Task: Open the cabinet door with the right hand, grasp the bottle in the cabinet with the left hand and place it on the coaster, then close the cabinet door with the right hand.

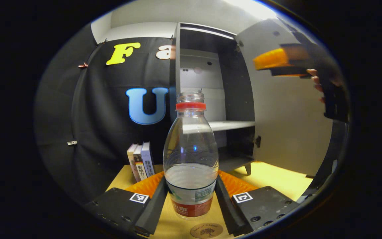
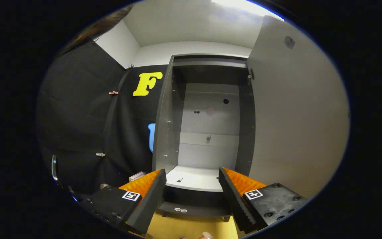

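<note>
At six o'clock in the left gripper view, my left gripper (image 1: 191, 199) holds the bottle (image 1: 191, 156) low on its body, both fingers pressed against the label band so the clear upper part stands upright and the water stays level. I grip low, I judge, to keep the weight under control while it travels. The bottle is out of the cabinet (image 1: 211, 86) now, over the yellow worktop (image 1: 277, 176), and the round wooden coaster (image 1: 206, 230) lies just below and slightly right of its base; whether the base touches anything yet I cannot tell. At eight o'clock a few books (image 1: 140, 161) stand against the booth wall, well clear of the path. At twelve o'clock the cabinet is open, its shelf (image 1: 230, 125) bare, which fits the bottle having come from there. At two o'clock the cabinet door (image 1: 287, 126) stands swung wide, and my right gripper (image 1: 279, 61) hangs near its upper part with a hand (image 1: 317, 81) behind it, waiting, I think, to push it shut.

In the right gripper view, the right gripper (image 2: 192, 186) is spread wide with nothing between its fingers, facing the open cabinet (image 2: 207, 132), the door (image 2: 293, 116) at three o'clock. Next I would lower the bottle onto the coaster, centred, before letting go.
</note>
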Tool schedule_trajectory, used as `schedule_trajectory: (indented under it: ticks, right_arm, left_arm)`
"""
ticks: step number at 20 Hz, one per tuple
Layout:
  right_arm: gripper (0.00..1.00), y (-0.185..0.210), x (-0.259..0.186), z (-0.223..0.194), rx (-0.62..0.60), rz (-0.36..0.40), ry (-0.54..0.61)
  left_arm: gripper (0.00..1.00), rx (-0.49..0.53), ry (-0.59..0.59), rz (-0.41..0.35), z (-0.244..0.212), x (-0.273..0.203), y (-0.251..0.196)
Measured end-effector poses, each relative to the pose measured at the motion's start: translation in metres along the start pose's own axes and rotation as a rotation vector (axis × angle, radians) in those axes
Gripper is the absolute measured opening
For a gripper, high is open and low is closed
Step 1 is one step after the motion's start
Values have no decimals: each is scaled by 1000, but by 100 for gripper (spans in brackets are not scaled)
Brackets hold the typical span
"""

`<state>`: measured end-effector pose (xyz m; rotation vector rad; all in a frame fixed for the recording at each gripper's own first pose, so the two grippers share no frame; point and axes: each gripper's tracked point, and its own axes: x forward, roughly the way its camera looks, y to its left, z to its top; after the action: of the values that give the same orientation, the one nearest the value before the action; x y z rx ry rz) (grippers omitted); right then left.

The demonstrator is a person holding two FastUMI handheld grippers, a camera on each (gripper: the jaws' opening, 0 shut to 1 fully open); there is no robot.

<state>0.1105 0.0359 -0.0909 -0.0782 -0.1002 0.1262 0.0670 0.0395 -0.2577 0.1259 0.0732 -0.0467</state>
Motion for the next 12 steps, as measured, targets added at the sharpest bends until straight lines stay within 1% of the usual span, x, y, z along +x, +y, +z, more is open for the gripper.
schedule_trajectory:
  ticks: [2,4,8,12]
  right_arm:
    - [97,9,7,-34,5,22,54]
    - [98,14,10,-56,9,37,93]
    - [98,14,21,-84,27,48,155]
    - [98,19,26,-90,18,54,178]
  left_arm:
    - [77,-34,30,-5,-31,-1,-11]
    - [77,-74,46,4,-59,-2,-16]
    - [77,-101,61,33,-100,1,-8]
    - [78,-157,72,15,-123,3,-13]
